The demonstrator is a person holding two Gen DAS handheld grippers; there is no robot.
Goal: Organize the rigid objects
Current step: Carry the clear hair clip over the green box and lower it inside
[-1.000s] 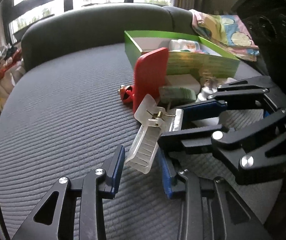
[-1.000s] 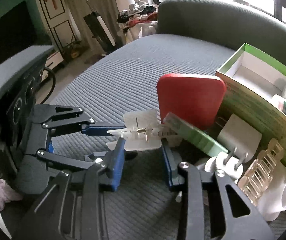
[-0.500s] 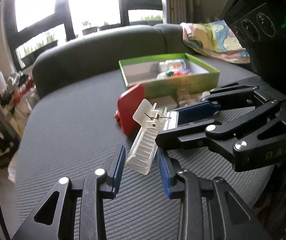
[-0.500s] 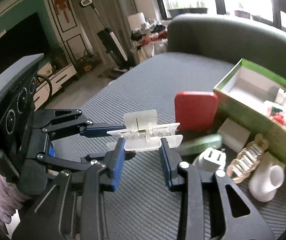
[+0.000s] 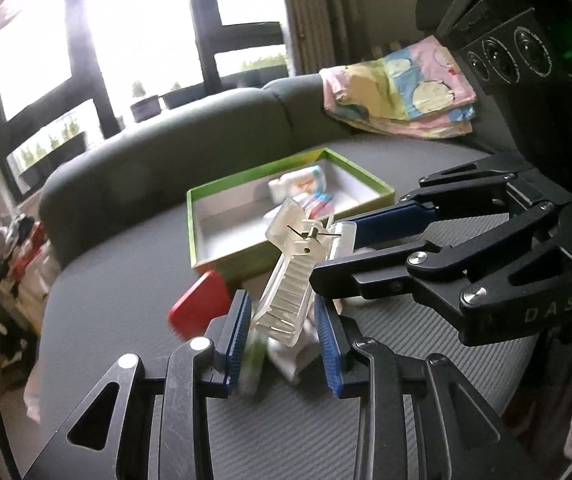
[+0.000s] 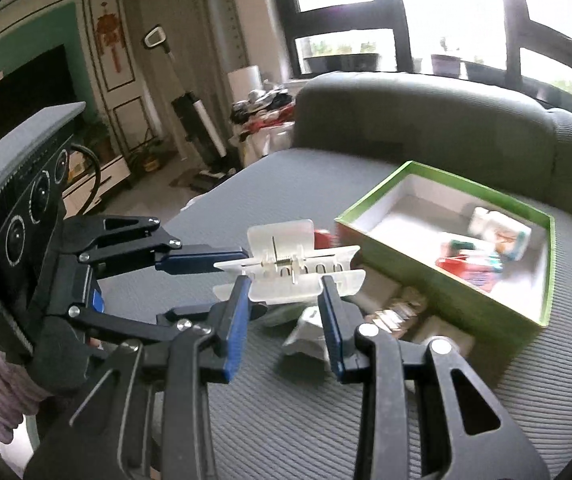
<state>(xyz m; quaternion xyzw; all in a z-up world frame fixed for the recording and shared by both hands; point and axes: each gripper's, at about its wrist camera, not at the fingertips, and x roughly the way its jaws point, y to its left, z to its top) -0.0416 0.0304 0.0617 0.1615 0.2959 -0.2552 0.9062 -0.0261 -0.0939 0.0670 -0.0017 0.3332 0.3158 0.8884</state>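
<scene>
My left hand-held gripper (image 5: pixel 283 330) and my right hand-held gripper (image 6: pixel 286 308) both pinch the clear clip (image 6: pixel 290 266). The green box (image 6: pixel 542 312) sits just past it.

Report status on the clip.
Left gripper, right gripper both shut on clear hair clip. Clip off the couch. Green box ahead, nothing between.

Items inside the green box (image 6: pixel 452 294) are too blurred to identify.

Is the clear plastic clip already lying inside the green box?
No, the clear plastic clip hangs in the air, held between both grippers, in front of the green box.
</scene>
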